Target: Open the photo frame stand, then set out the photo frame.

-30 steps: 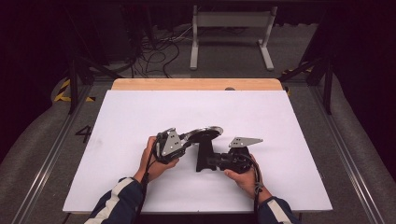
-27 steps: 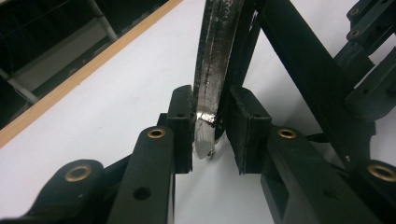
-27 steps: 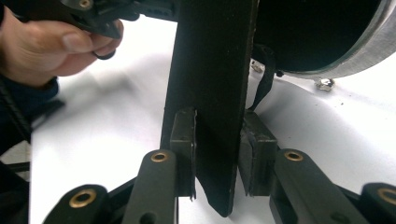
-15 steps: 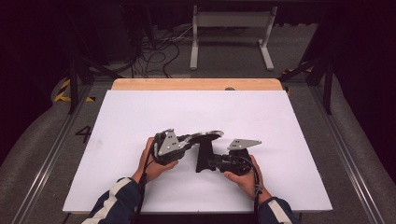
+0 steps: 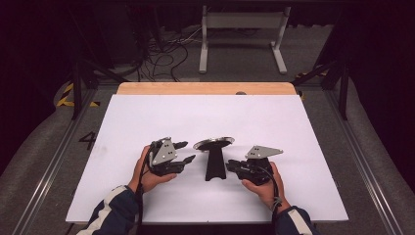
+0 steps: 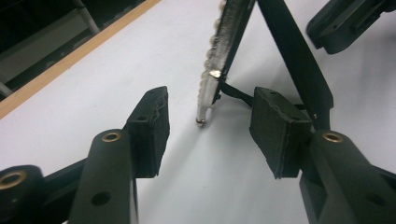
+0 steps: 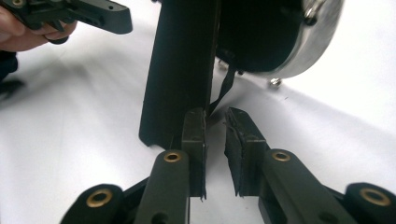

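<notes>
A white sheet (image 5: 205, 117) covers the table, and a strip of bare wood (image 5: 205, 88) shows along its far edge. Beyond that edge a white metal stand (image 5: 243, 34) rests on the grey floor, with a tangle of black cables (image 5: 161, 54) to its left. Yellow and black tape (image 5: 66, 95) marks the floor off the table's far left corner, and a metal rail (image 5: 41, 181) runs along its left side.

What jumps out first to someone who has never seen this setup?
A small round mirror on a black stand stands alone mid-table on the white table sheet. Two hand-held black grippers flank it: the left gripper open just beside it, the right gripper nearly closed at the stand's foot.
</notes>
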Tool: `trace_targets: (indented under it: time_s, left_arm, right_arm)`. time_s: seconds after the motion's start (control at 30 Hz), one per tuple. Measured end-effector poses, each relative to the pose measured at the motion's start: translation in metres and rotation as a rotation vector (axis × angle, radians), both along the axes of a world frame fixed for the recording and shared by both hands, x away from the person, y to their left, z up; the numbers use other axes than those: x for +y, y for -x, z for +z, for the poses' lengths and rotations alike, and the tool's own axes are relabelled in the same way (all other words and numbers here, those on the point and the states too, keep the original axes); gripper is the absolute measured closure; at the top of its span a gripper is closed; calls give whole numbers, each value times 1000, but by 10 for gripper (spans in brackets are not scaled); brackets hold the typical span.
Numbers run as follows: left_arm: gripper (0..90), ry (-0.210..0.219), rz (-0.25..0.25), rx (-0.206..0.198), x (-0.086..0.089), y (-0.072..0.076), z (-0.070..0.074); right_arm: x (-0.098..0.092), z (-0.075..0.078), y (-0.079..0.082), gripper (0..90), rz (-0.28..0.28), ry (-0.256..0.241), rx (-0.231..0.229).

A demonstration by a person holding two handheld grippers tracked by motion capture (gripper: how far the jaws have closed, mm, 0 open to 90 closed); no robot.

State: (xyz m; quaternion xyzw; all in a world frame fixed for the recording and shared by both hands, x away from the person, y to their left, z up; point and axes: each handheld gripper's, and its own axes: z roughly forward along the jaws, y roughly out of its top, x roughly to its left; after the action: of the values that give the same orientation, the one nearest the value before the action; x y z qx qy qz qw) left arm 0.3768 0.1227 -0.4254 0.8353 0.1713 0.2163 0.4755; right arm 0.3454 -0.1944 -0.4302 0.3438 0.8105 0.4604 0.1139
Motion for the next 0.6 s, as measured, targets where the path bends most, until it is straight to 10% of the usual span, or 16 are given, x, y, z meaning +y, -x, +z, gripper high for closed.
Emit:
trace_targets:
  time_s: [0.6]
  left_arm:
    - [335, 20, 56, 94, -9, -20, -11]
  right_arm:
    - [36, 14, 25, 900, 31, 29, -195]
